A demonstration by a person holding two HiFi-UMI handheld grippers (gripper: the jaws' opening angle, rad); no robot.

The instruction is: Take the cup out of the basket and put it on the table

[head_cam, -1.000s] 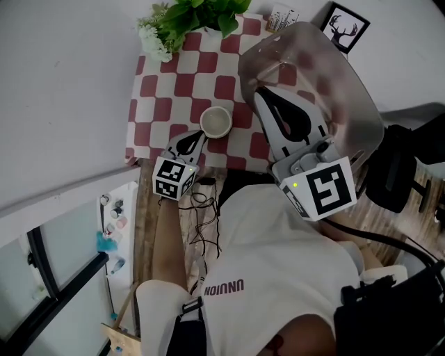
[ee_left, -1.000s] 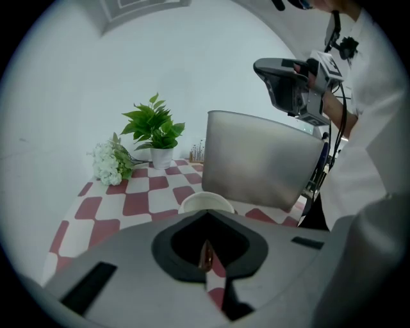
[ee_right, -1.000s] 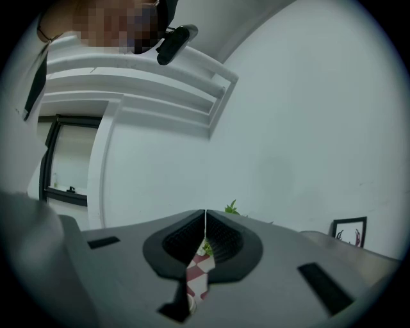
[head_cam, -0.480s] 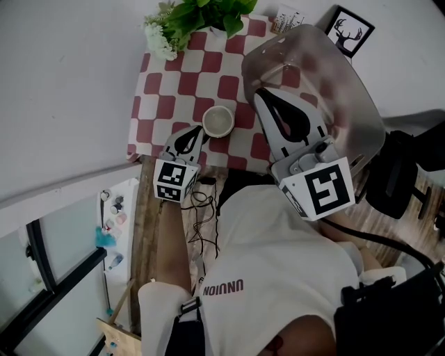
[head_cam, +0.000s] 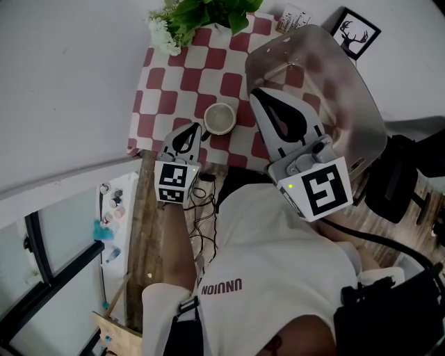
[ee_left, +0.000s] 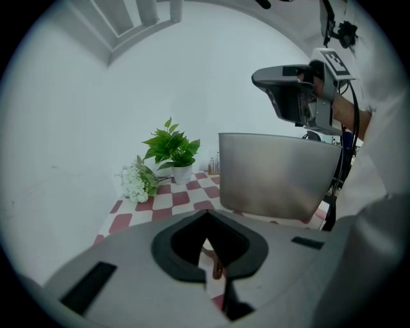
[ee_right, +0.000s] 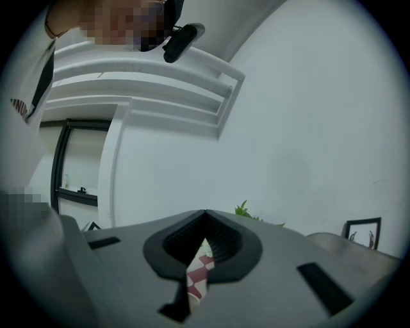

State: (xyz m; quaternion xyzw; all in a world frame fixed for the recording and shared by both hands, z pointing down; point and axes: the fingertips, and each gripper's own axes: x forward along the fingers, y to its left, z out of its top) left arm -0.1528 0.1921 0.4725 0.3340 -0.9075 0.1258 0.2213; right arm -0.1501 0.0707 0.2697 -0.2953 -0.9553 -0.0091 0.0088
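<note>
The pale cup (head_cam: pixel 220 118) stands upright on the red-and-white checked cloth (head_cam: pixel 174 83), outside the basket. My left gripper (head_cam: pixel 197 128) is shut with nothing in it, its tips just beside the cup's near left side. In the left gripper view (ee_left: pixel 206 216) only a thin brown sliver shows through the slit between the jaws. The grey basket (head_cam: pixel 334 90) stands at the right of the table and also shows in the left gripper view (ee_left: pixel 275 173). My right gripper (head_cam: pixel 259 94) hovers over the basket's left part. Its jaws are closed to a slit (ee_right: pixel 205 216), and nothing shows between them.
A potted green plant (head_cam: pixel 208 10) and white flowers (head_cam: pixel 161 31) stand at the cloth's far edge. A framed deer picture (head_cam: pixel 356 31) and small items (head_cam: pixel 293 14) are at the back right. Cables (head_cam: pixel 201 208) lie on the wooden edge near my arm.
My left gripper has lifted a little and eased back from the cup, which stays on the cloth. The right gripper and the basket have kept their place.
</note>
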